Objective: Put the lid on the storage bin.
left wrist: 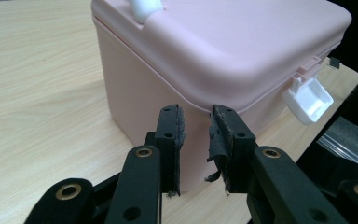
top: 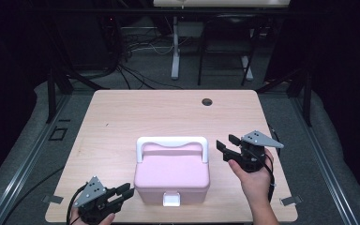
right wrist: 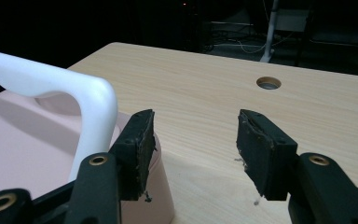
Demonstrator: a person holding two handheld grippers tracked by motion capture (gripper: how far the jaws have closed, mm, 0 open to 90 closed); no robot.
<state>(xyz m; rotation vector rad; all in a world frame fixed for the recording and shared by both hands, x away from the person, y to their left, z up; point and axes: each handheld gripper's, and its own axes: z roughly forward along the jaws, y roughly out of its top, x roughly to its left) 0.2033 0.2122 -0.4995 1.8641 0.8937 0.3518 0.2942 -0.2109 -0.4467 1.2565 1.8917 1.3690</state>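
Note:
A pink lidded box point(top: 171, 171) with a white carry handle point(top: 172, 140) and a white front latch point(top: 171, 199) stands near the front middle of the wooden table point(top: 122, 112). My left gripper point(top: 127, 191) lies low at the front left, aimed at the box's front left corner. In the left gripper view its jaws point(left wrist: 196, 114) stand a narrow gap apart just short of the box point(left wrist: 223, 42), with the latch point(left wrist: 310, 98) to the right. A hand holds my right gripper point(top: 226, 142) beside the box's back right corner. It is open wide point(right wrist: 196, 116), next to the handle point(right wrist: 51, 84).
A round cable hole point(top: 207, 101) sits at the table's back middle, also ahead of the right jaws point(right wrist: 268, 83). Metal clips point(top: 290, 200) sit at the front corners. Beyond the table stand a white desk leg point(top: 175, 51) and floor cables.

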